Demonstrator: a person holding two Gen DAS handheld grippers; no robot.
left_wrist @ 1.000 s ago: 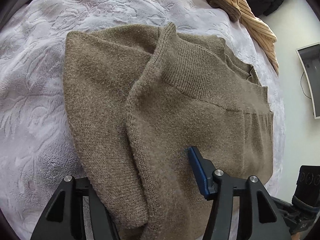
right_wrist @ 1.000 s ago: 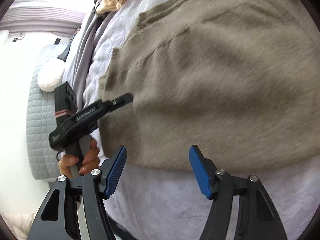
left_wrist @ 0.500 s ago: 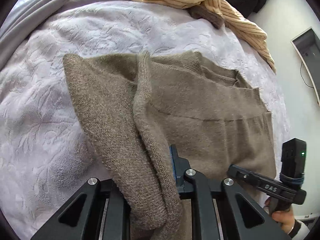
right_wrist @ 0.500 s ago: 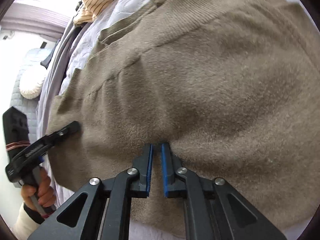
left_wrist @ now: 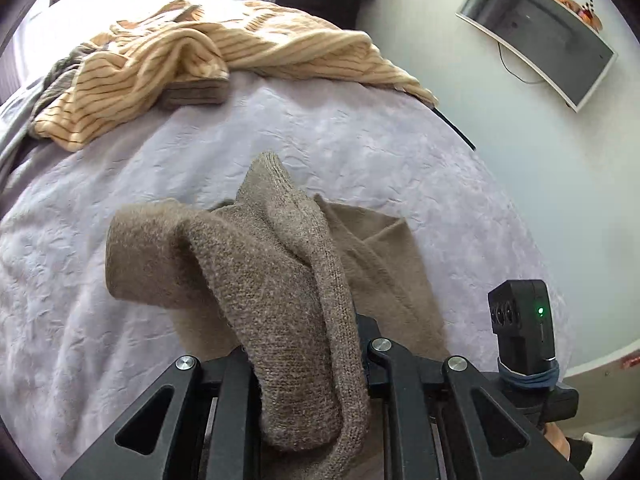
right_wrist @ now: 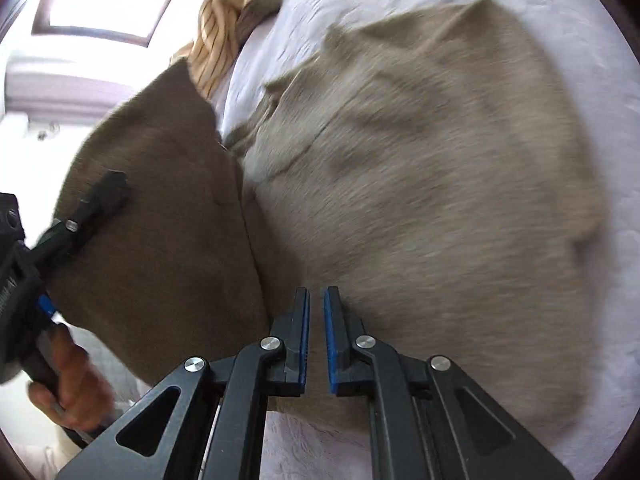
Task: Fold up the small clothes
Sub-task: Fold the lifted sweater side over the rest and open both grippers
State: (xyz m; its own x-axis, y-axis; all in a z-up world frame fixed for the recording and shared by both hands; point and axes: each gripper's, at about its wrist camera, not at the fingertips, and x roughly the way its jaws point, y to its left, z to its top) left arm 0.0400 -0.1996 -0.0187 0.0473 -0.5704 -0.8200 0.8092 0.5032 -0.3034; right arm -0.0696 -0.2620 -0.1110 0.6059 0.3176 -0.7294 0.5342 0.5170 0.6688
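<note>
A brown knit sweater (right_wrist: 420, 168) lies on a pale lilac bedspread (left_wrist: 360, 140). My left gripper (left_wrist: 304, 344) is shut on a thick fold of it (left_wrist: 280, 280) and holds that side up off the bed, the cloth draping over the fingers. In the right wrist view the lifted flap (right_wrist: 168, 208) hangs dark, with the left gripper (right_wrist: 100, 196) clamped on its edge and a hand (right_wrist: 68, 384) below. My right gripper (right_wrist: 316, 320) sits at the sweater's near hem. Its jaws are opening slightly, with a thin layer of knit between the blue pads (right_wrist: 332, 332).
A striped yellow garment (left_wrist: 192, 60) is heaped at the far end of the bed, with grey cloth (left_wrist: 52, 88) beside it. A wall-mounted screen (left_wrist: 536, 36) hangs past the bed's right edge. The right gripper's black body (left_wrist: 520, 328) is close at lower right.
Both grippers closed on the sweater. The left one then lifted its side up and carried it across, so a flap now hangs in the air. The right one moved along with the hem.
</note>
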